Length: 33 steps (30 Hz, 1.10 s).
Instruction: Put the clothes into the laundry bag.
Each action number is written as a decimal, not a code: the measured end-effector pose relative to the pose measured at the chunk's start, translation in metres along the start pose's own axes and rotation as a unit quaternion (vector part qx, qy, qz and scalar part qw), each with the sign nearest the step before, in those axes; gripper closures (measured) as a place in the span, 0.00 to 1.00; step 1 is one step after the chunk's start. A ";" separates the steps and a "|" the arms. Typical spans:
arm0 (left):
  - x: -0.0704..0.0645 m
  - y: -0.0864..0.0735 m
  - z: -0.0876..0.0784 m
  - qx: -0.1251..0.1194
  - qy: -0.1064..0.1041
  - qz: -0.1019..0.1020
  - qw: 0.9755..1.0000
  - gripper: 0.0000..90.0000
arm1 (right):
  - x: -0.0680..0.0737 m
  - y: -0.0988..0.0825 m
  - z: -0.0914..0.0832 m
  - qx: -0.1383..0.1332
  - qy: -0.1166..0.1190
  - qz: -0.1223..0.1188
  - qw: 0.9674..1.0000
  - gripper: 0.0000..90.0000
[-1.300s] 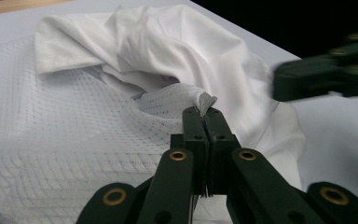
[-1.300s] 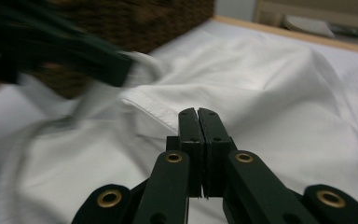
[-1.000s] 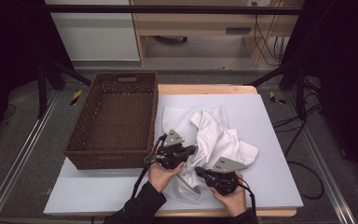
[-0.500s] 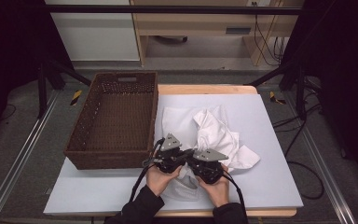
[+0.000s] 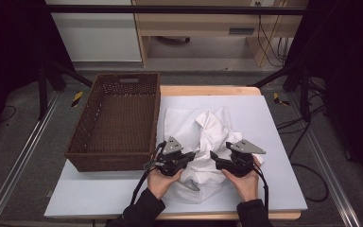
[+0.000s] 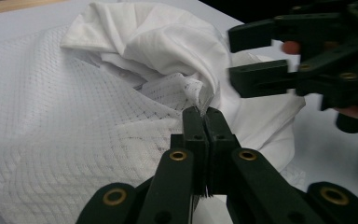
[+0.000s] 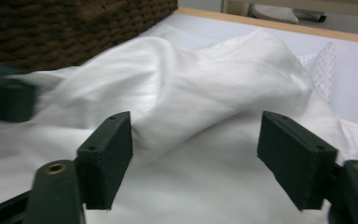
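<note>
A crumpled white cloth [image 5: 208, 137] lies in the middle of the pale table mat [image 5: 274, 123], part smooth fabric and part netted weave [image 6: 51, 116]. My left gripper [image 5: 190, 155] sits at the cloth's near left side. Its jaws are pressed together on a thin edge of the cloth [image 6: 200, 95], which rises from the left gripper [image 6: 203, 116]. My right gripper [image 5: 214, 156] is at the cloth's near right side, facing the left one. The right gripper [image 7: 196, 140] stands wide open with a raised fold of cloth [image 7: 205, 88] between and beyond its jaws. The right gripper [image 6: 261, 56] is also visible open across the cloth.
A dark brown wicker basket [image 5: 118, 118] stands on the table's left, its corner [image 7: 74, 23] close behind the cloth. The mat's wooden edge [image 5: 208, 90] runs along the back. Bare mat [image 5: 283, 179] lies right of the right hand.
The right gripper rose from the near edge to beside the left one, then drew back rightward. The cloth's upper fold shifted right. The left gripper barely moved.
</note>
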<state>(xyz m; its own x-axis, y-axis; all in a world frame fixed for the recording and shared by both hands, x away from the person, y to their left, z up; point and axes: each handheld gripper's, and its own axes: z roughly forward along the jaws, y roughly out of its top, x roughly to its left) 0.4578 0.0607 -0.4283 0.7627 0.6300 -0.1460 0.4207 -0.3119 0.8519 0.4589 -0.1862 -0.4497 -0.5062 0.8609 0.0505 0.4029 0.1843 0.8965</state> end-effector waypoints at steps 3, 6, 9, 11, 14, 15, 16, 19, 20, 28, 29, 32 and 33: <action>-0.001 -0.001 0.000 0.003 0.008 0.013 1.000 0.99 | -0.004 -0.004 0.023 0.020 -0.002 0.012 1.000 0.32; 0.000 -0.002 0.002 0.007 0.014 0.016 1.000 0.99 | -0.005 -0.009 0.035 0.045 -0.006 0.008 0.999 0.45; 0.000 -0.002 0.004 0.008 0.012 0.014 1.000 0.99 | -0.004 -0.010 0.036 0.070 -0.002 0.000 0.998 0.79; -0.001 -0.002 0.004 0.008 0.011 0.016 1.000 0.99 | -0.005 -0.011 0.036 0.087 0.007 0.014 0.996 0.95; 0.000 -0.001 0.003 0.008 0.010 0.014 1.000 0.99 | -0.007 -0.008 0.027 0.085 0.015 0.020 0.996 0.99; 0.000 0.000 0.002 0.007 0.010 0.011 1.000 0.99 | -0.006 -0.006 0.020 0.073 0.019 0.017 0.997 0.99; 0.001 0.000 0.002 0.006 0.010 0.008 1.000 0.99 | -0.004 -0.003 0.012 0.057 0.030 0.012 0.998 0.99; 0.005 0.003 0.000 0.001 0.007 -0.008 1.000 0.99 | 0.009 0.001 -0.017 0.011 0.078 -0.015 0.997 0.99; 0.006 0.004 -0.001 -0.001 0.010 -0.011 1.000 0.99 | 0.015 0.000 -0.026 0.000 0.092 -0.021 0.996 0.99; -0.002 0.021 -0.009 -0.011 0.012 -0.007 1.000 0.99 | 0.061 -0.013 -0.015 0.031 0.159 -0.072 0.984 0.98; -0.005 0.022 -0.010 -0.012 0.011 -0.004 1.000 0.99 | 0.065 -0.014 -0.008 0.041 0.154 -0.073 0.984 0.98; -0.012 0.023 -0.013 -0.012 0.009 0.004 1.000 0.99 | 0.068 -0.014 0.014 0.058 0.126 -0.070 0.988 0.98; -0.013 0.022 -0.013 -0.011 0.008 0.005 1.000 0.99 | 0.069 -0.013 0.021 0.061 0.119 -0.064 0.989 0.98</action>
<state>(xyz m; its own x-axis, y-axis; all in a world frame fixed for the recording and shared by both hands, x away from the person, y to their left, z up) 0.4511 0.0551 -0.4008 0.7587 0.6383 -0.1301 0.4023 -0.3019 0.8643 0.4345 -0.1198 -0.4672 -0.7176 0.6943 0.0555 0.4066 0.3529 0.8427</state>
